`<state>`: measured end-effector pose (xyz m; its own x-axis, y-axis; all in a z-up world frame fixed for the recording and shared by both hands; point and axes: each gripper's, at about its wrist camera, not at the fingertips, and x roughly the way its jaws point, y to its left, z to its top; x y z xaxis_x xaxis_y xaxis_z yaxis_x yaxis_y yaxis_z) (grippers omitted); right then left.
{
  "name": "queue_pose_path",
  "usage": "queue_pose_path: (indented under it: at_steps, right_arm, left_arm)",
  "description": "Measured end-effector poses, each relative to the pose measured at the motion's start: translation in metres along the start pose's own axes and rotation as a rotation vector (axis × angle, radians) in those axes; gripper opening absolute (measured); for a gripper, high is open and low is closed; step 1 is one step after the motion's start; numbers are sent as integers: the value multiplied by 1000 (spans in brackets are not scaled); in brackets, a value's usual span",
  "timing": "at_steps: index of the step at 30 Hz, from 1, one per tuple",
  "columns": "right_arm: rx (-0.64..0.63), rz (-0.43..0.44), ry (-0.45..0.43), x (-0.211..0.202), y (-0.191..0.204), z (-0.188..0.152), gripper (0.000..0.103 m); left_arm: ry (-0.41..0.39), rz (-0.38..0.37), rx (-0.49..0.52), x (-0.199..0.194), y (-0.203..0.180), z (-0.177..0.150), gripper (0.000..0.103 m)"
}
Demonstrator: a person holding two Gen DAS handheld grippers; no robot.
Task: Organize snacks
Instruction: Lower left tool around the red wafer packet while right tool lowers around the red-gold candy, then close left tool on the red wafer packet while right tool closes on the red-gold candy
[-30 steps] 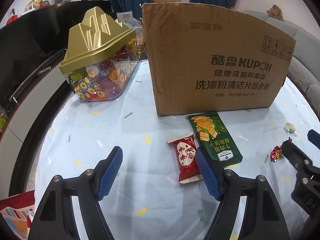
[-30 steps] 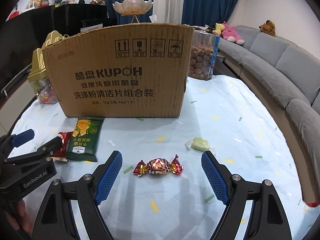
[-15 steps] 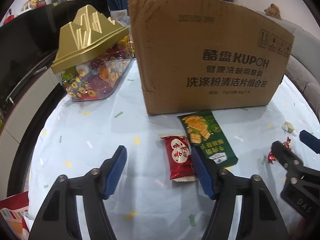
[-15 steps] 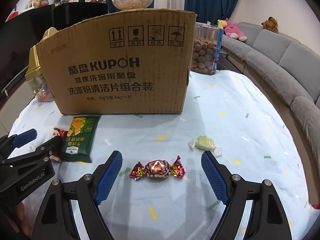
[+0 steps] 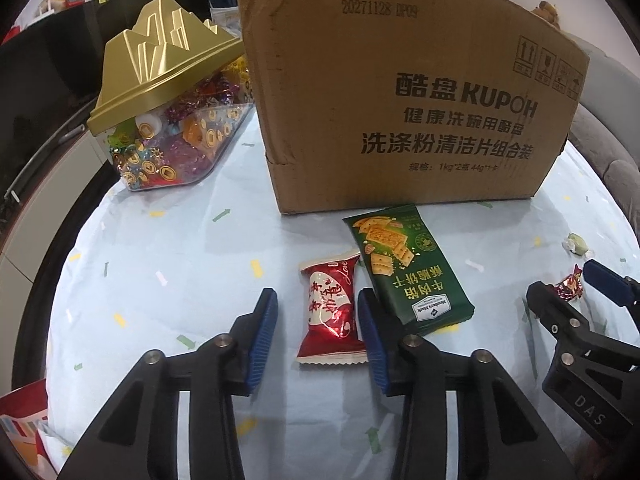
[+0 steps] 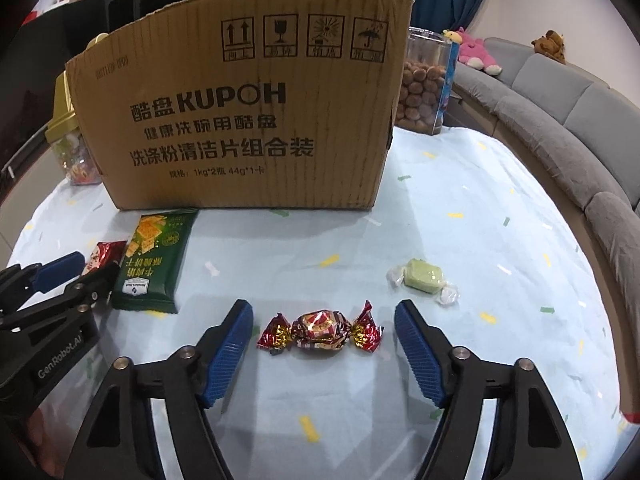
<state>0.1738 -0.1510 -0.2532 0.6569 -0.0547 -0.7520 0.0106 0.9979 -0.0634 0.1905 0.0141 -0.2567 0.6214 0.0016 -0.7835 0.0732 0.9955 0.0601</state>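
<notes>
A red snack packet lies flat on the pale blue tablecloth between the fingers of my left gripper. Its jaws are closing, with a gap still showing on the packet's left side. A green cracker packet lies just to the right, under the right finger's outer edge. My right gripper straddles a red-and-gold foil candy. Its jaws are closing too, and both pads stand clear of the twisted ends. A big cardboard box stands behind the snacks.
A green wrapped candy lies to the right of the right gripper. A gold-lidded clear tub of sweets stands left of the box, and a clear jar of brown balls to its right. A grey sofa curves round the table's right edge.
The left jaws have narrowed a lot and the red packet now lies between them rather than beside the right finger. The right jaws have narrowed slightly around the foil candy.
</notes>
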Motion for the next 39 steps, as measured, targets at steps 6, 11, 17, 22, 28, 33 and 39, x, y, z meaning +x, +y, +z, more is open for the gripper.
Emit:
queue_pose_path:
  at_steps: [6, 11, 17, 22, 28, 33, 39]
  right_arm:
    - [3, 10, 27, 5, 0, -1, 68]
    - [1, 35, 24, 4, -2, -2, 57]
    - [-5, 57, 15, 0, 2, -4, 40]
    - [4, 63, 14, -2, 1, -5, 37]
    - [-3, 64, 28, -6, 1, -5, 36]
    - [-3, 63, 9, -21, -1, 4, 36]
    - [-1, 56, -23, -45, -4, 16, 36]
  left_arm:
    - [2, -8, -12, 1, 0, 1, 35]
    - [-13, -13, -13, 4, -3, 4, 25]
    - [-6, -26, -19, 1, -3, 4, 23]
    - [-2, -27, -19, 0, -3, 3, 22]
    - [-4, -11, -30, -7, 1, 1, 22]
    - [-27, 5, -23, -23, 0, 1, 22]
    - [-54, 6, -38, -52, 2, 2, 22]
